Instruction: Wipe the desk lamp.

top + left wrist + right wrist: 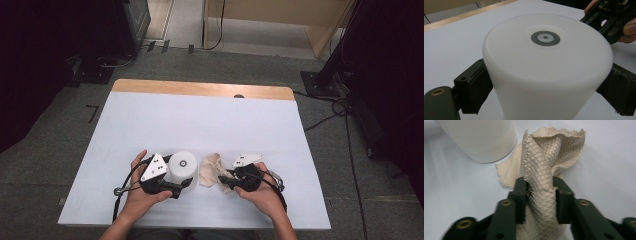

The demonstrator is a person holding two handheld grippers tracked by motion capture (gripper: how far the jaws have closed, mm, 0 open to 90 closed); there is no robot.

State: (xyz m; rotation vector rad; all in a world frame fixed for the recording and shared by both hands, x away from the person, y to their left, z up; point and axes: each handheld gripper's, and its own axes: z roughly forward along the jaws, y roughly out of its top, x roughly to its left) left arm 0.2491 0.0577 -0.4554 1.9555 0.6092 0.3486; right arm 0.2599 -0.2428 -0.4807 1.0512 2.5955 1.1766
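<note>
A white cylinder [182, 167] with a small grey ring mark on its top stands upright near the front of the white table [200, 125]. My left gripper [182, 176] is shut on it from the left. In the left gripper view both black pads [477, 86] press on the sides of the cylinder [546, 67]. Just right of the cylinder lies a beige quilted cloth [210, 169], bunched up. My right gripper [225, 181] is shut on it. In the right gripper view a twisted fold of the cloth [544, 157] rises from between the jaws of the right gripper [540, 197], and the cylinder [479, 137] stands at the upper left.
A wooden strip [200, 89] runs along the table's far edge. Beyond and beside the table the floor holds cables, dark stands [320, 80] and furniture. In the left gripper view the right gripper [609, 17] and a hand sit at the upper right, behind the cylinder.
</note>
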